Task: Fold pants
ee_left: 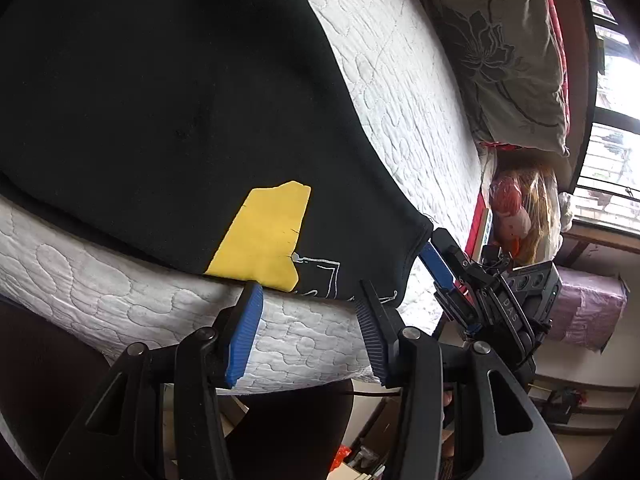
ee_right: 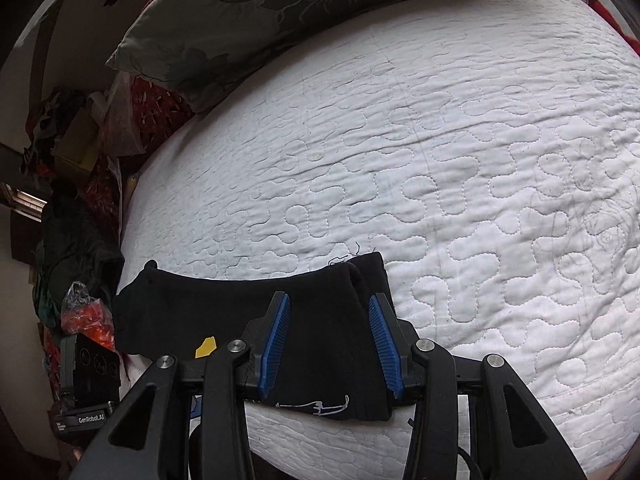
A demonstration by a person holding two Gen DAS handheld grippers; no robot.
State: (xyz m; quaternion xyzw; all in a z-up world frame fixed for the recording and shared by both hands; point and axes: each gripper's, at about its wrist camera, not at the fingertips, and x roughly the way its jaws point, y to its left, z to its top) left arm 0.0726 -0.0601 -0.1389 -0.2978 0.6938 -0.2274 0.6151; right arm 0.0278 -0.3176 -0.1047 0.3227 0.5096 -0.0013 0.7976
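Blue ribbed pads lined the left gripper [ee_left: 310, 332], its jaws standing partly apart with nothing pinched between them, poised over the near hem of the black pants [ee_left: 160, 100] where the yellow patch [ee_left: 262, 236] met the mattress edge. The right gripper [ee_right: 330, 344] was likewise half-spread; black cloth lay between its fingers, but I couldn't see the pads pressing it. It sat at the garment's far corner, just beside the left one's view.

The pants lay flat on the white quilted mattress [ee_right: 440, 160], their hem running along its near edge from one gripper to the other, the rest reaching away across the bed. Both hands looked equally near that edge, so I'd judge the next move to be a pinch at each corner and a carry forward over the cloth.

Beyond stood a grey floral pillow [ee_right: 240, 12], well apart and out of the way. An orange plastic bag [ee_right: 86, 312] and clutter sat off the bedside.
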